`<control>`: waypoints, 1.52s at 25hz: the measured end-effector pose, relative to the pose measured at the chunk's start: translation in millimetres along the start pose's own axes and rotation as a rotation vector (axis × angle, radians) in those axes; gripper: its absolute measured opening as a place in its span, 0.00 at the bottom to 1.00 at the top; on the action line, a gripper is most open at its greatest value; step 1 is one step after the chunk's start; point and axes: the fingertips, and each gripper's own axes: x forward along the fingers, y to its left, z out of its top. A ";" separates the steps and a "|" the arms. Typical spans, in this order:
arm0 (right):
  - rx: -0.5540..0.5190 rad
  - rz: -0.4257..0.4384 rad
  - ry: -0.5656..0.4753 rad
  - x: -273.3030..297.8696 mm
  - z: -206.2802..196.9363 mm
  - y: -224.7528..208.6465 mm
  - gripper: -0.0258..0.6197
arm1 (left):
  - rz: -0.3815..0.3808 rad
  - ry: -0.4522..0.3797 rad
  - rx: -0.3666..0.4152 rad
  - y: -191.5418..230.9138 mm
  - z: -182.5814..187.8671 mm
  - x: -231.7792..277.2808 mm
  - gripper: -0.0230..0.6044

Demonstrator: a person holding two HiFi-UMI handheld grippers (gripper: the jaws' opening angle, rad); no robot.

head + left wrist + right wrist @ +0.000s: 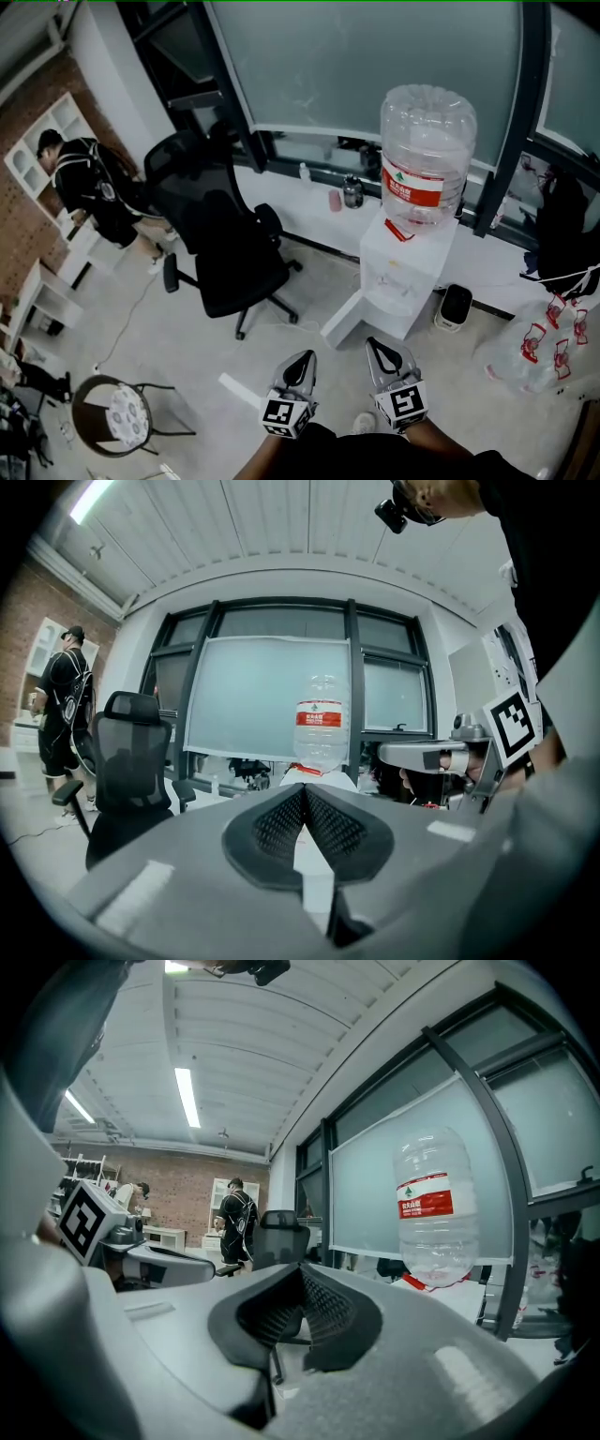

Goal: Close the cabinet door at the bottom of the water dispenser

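Down at the bottom of the water dispenser (pixel 410 267), the little door (pixel 343 317) stands open, swung out to the left. The left gripper (pixel 303 364) and the right gripper (pixel 382 349) are both squeezed shut and hold nothing. They are near the door but not touching it. A hard push could shake the big bottle (pixel 427 141) on top. A pointy tip could also slip off the door.
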 end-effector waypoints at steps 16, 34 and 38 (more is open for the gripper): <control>0.011 -0.099 0.036 57.8 0.7 -1.6 0.04 | -0.116 0.029 0.013 56.5 5.4 42.2 0.07; 0.049 -0.366 0.136 90.5 -35.7 0.2 0.04 | -0.422 0.119 0.046 100.7 -27.0 92.2 0.07; 0.047 -0.407 0.162 83.7 -49.5 -8.0 0.04 | -0.436 0.138 0.052 101.0 -39.2 105.7 0.07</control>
